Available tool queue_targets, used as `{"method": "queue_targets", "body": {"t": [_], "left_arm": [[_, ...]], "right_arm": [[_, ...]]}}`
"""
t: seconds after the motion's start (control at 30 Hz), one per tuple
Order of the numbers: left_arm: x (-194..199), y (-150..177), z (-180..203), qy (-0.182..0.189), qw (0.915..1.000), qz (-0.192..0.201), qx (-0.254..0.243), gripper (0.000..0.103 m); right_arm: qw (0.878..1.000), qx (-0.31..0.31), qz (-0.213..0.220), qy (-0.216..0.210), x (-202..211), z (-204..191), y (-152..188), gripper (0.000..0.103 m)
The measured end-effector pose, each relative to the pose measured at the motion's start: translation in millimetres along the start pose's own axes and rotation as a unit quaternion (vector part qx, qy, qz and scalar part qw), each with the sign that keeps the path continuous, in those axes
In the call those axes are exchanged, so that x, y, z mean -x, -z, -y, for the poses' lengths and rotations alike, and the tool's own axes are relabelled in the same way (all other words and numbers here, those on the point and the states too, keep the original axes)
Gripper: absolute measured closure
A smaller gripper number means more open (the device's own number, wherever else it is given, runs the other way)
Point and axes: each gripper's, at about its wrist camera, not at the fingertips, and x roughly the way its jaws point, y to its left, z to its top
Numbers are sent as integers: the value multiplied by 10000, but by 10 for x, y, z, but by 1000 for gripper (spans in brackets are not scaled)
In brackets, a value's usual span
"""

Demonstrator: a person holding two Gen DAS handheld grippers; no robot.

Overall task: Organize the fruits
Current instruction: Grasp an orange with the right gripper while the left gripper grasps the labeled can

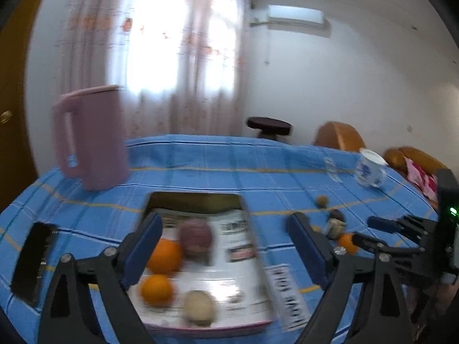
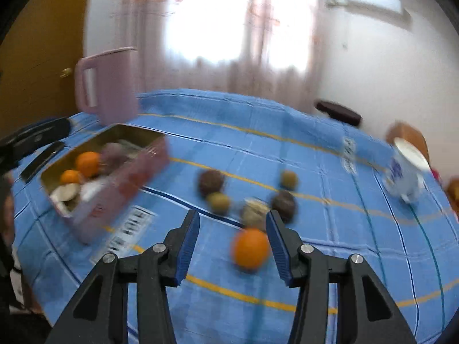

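The worktop [image 2: 358, 258] carries a blue checked cloth with yellow lines. An open tin box [image 2: 94, 220] rests on it, left of the right jaws. One orange [image 2: 250, 248] lies just inside those jaws, near the right one. Beyond their tips lie several blurred brown and greenish fruits [image 2: 211, 183]. A pink jug [image 2: 107, 86] stands far left; a white mug [image 2: 406, 172] stands far right.

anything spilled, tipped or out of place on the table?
Nothing spilled or tipped. The pink pitcher and white mug stand upright. What is out of place is the unsorted fruit: one orange and several brown and greenish fruits lie loose on the blue cloth, outside the tin box.
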Motion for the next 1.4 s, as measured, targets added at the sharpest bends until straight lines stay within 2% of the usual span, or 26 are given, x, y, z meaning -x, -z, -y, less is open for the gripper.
{"method": "queue_targets", "body": {"t": [0.1, 0.23, 0.3, 0.33, 0.43, 0.5, 0.63, 0.7, 0.77, 0.83, 1.03, 1.13, 1.4], "left_arm": [[-154, -3, 314, 217, 9993, -183, -240, 11], [-305, 16, 624, 328, 9976, -348, -499, 11], [-381, 23, 739, 394, 9964, -437, -603, 11], [-405, 33, 767, 406, 9961, -461, -632, 11], [-501, 49, 853, 445, 9951, -569, -670, 12], [-560, 50, 910, 560, 9940, -675, -646, 14], [-734, 53, 1138, 766, 9898, -895, -803, 21], [-860, 61, 1264, 901, 9864, -1064, -872, 30], [-980, 75, 1350, 983, 9833, -1230, -916, 44], [-1110, 88, 1437, 1084, 9795, -1404, -959, 52], [-1366, 143, 1590, 1198, 9713, -1772, -1040, 56], [-1403, 151, 1603, 1221, 9689, -1881, -1048, 64], [-1307, 159, 1626, 1252, 9709, -1699, -1131, 66]], "right_arm": [[9998, -112, -185, -52, -93, 111, 26, 53], [9981, -169, -488, -323, -232, 131, 59, 53], [9963, -219, -678, -472, -343, 150, 102, 60], [9962, -226, -714, -440, -371, 176, 111, 66], [9957, -364, -638, -571, -328, 280, 149, 67], [9970, -362, -546, -420, -265, 333, 163, 67], [9980, -462, -423, 37, -211, 533, 184, 67], [9972, -607, -390, 219, -204, 668, 187, 67], [9962, -711, -355, 360, -195, 765, 192, 67], [9955, -832, -334, 295, -182, 830, 196, 67], [9950, -935, -285, 224, -166, 881, 202, 67], [9950, -940, -267, 204, -164, 878, 198, 67], [9956, -938, -9, 78, -70, 878, 214, 67]]}}
